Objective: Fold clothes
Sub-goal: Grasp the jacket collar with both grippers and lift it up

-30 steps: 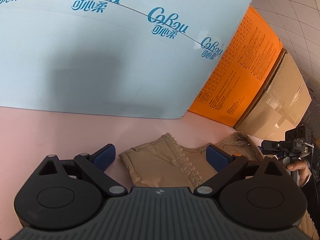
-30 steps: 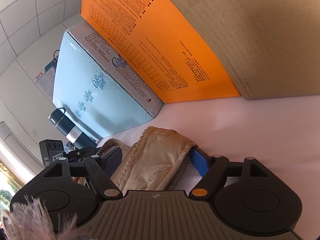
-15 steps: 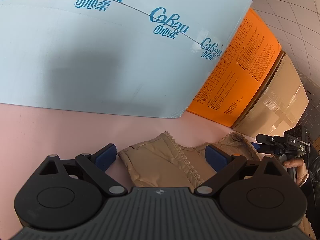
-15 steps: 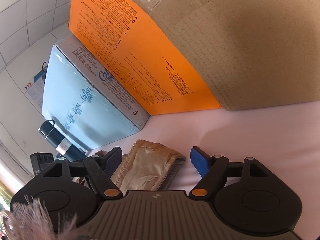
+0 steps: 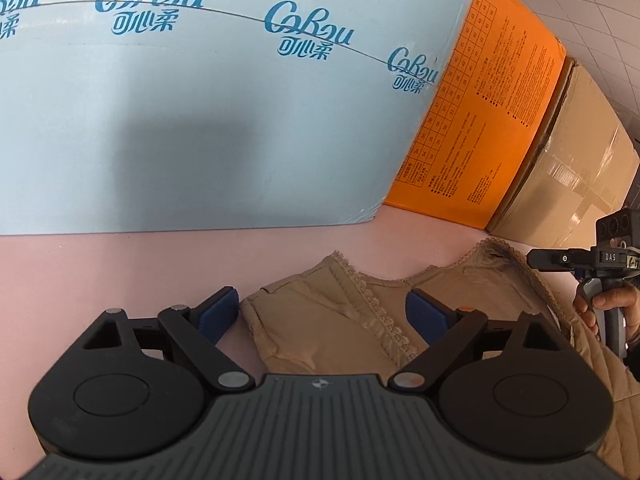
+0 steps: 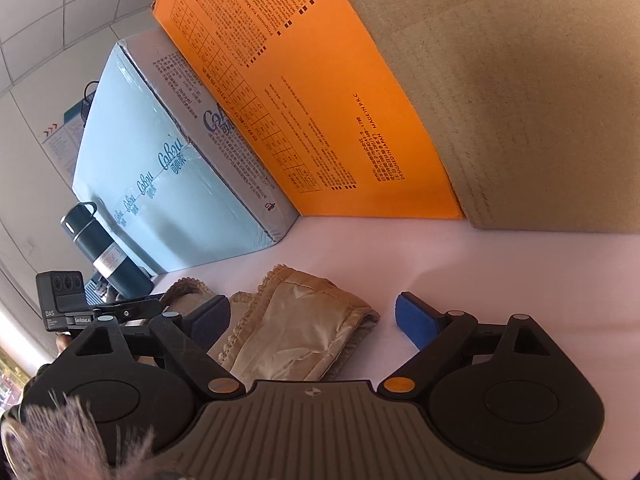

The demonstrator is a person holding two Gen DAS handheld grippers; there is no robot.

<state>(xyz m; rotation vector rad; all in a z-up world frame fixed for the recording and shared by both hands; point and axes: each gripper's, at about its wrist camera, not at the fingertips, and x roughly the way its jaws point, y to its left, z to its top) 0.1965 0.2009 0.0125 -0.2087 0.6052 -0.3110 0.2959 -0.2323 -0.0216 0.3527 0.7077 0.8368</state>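
The beige vest (image 5: 320, 328) lies flat on the pink table (image 5: 120, 272), shoulders toward twelve o'clock. Left gripper (image 5: 322, 314) and right gripper (image 6: 308, 318) each straddle a shoulder, fingers spread, holding nothing. Slippery fabric could bunch or slide if either pinches unevenly.

Bright, sharp daylight; soft shadows, strong fisheye edge warping.

vest (image 5: 320, 320): satiny quilted cloth, lace trim | table (image 5: 120, 272): matt pink | brown box (image 6: 520, 80): rough cardboard
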